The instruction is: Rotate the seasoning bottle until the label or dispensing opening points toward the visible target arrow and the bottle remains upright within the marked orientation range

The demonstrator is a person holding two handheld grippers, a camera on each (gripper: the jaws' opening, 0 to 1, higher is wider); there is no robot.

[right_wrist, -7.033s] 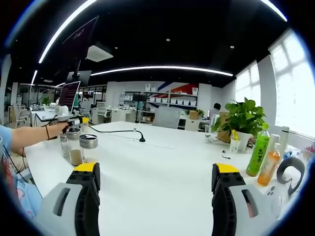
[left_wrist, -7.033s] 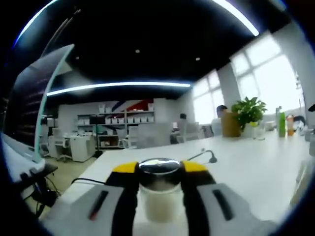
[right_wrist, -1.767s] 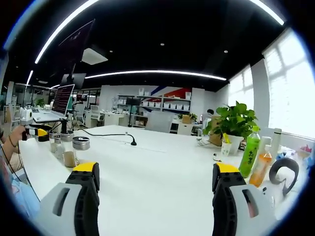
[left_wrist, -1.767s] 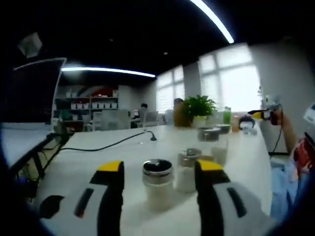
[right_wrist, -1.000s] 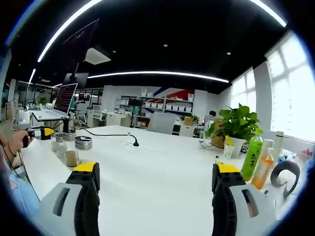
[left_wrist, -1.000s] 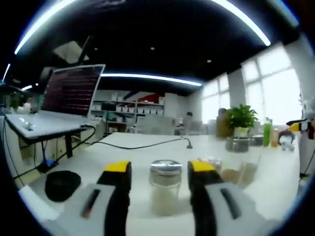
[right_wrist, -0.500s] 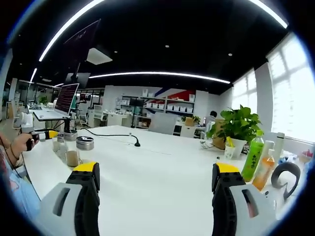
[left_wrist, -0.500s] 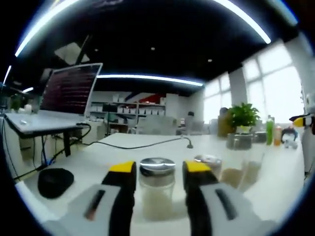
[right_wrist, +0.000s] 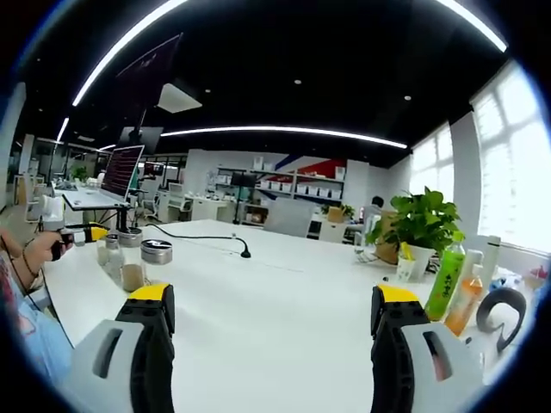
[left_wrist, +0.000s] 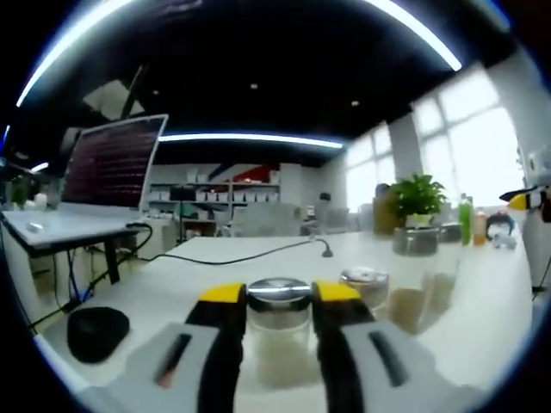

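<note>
Seasoning bottle (left_wrist: 278, 331) stands upright on the white table (left_wrist: 482, 335), clear glass body with pale powder inside and a shiny flat metal cap. Left gripper (left_wrist: 277, 297) has its yellow-tipped black jaws pressed against both sides of the bottle just under the cap, gripping it. Half a second ago the jaws stood a little wider apart with slim gaps beside the glass; now those gaps are gone. A second ago the gap was wider yet.

Just right of the held bottle sits a second shaker (left_wrist: 366, 288), also glass with a metal lid, and beyond it a larger glass jar (left_wrist: 417, 258) with brownish contents, blurred. A round black puck-like object (left_wrist: 97, 331) lies on the table to the left. A black cable (left_wrist: 232, 255) runs across the smooth tabletop to a small microphone stub. A monitor (left_wrist: 112, 163) stands on a neighbouring desk.

Right gripper view: right gripper (right_wrist: 271, 318) with jaws spread wide, holding nothing, above bare tabletop; much as in the earlier frames. Far left, the cluster of shakers (right_wrist: 138, 258) with a hand (right_wrist: 39, 249) beside it. At right, a leafy potted plant (right_wrist: 422, 228), a green drink bottle (right_wrist: 448, 280) and an orange one (right_wrist: 467, 301).
</note>
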